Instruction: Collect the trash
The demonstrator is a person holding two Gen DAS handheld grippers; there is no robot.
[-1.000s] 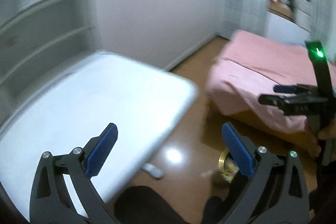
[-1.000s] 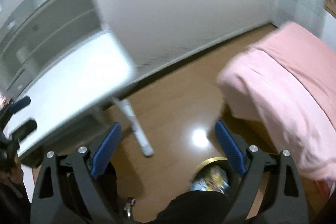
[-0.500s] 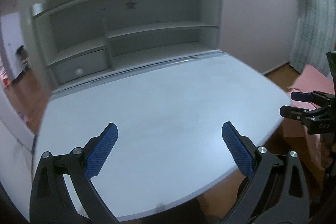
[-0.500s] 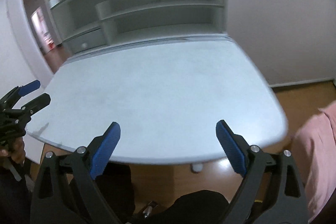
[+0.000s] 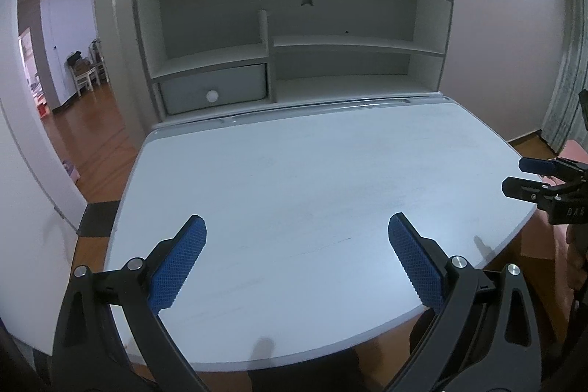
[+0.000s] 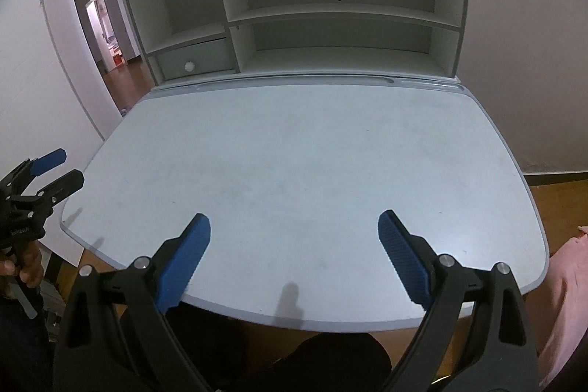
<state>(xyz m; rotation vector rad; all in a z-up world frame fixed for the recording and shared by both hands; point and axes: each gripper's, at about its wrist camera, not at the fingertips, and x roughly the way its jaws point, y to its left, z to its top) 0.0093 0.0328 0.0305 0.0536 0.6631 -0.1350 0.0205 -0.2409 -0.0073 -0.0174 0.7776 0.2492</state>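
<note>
Both views face a pale grey desk (image 5: 312, 179) (image 6: 305, 149) whose top shows no trash. My left gripper (image 5: 296, 263) hangs open over the desk's near edge, nothing between its blue pads. My right gripper (image 6: 294, 256) is open too and holds nothing, also above the near edge. In the left wrist view the right gripper (image 5: 529, 177) shows at the far right edge of the desk. In the right wrist view the left gripper (image 6: 47, 168) shows at the far left, held by a hand (image 6: 22, 267). The waste bin seen earlier is out of view.
A white shelf unit (image 5: 294, 43) (image 6: 301, 13) with a drawer (image 5: 213, 90) stands at the back of the desk. A doorway (image 5: 62, 79) opens left onto wooden floor. Pink bedding (image 6: 566, 300) lies at the right. The person's dark-clothed legs (image 6: 330, 362) sit under the near edge.
Both grippers swung left and up, from the floor with the bin and the pink bed round to the desk and its shelf. Both stayed open and empty.
</note>
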